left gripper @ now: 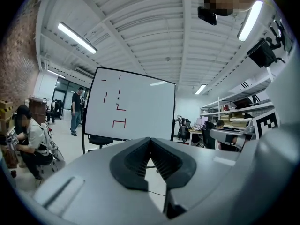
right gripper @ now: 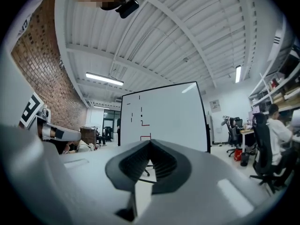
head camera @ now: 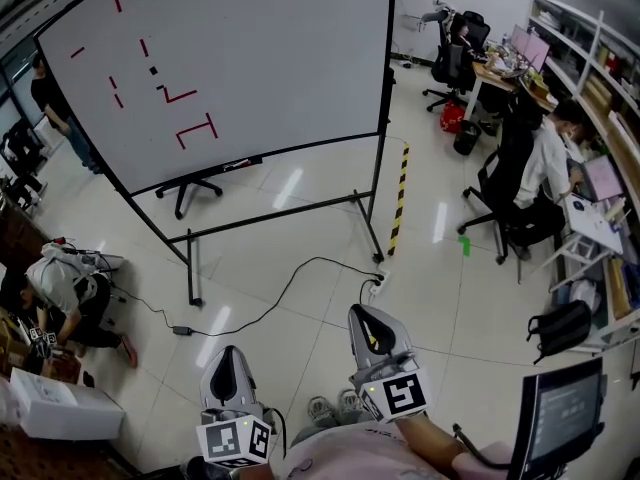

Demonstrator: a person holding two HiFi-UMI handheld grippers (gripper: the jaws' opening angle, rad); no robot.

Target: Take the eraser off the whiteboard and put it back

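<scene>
1. The whiteboard (head camera: 270, 58) stands on its wheeled frame on the floor (head camera: 300, 228), well ahead of the person. It bears a few short red strokes on its left half.
2. The eraser (head camera: 153, 70) is a small black block stuck on the board face, among the red strokes in the upper left part. It sits just above the angled red line.
3. The left gripper (head camera: 232, 352) is held low in the head view, close to the person's body, and points toward the board. Its fingers (left gripper: 136, 161) are pressed together at the tips with nothing between them.
4. The right gripper (head camera: 358, 311) is just beside the left one and a little further forward. Its fingers (right gripper: 136, 163) are likewise closed tip to tip and hold nothing.
5. The eraser is well apart from both pairs of fingers. In the left gripper view it (left gripper: 118, 98) shows far off on the board above the closed tips. In the right gripper view it (right gripper: 141, 116) also lies above the tips and slightly to their left.
6. A black cable (head camera: 290, 278) trails over the floor between the board's stand and the grippers.
</scene>
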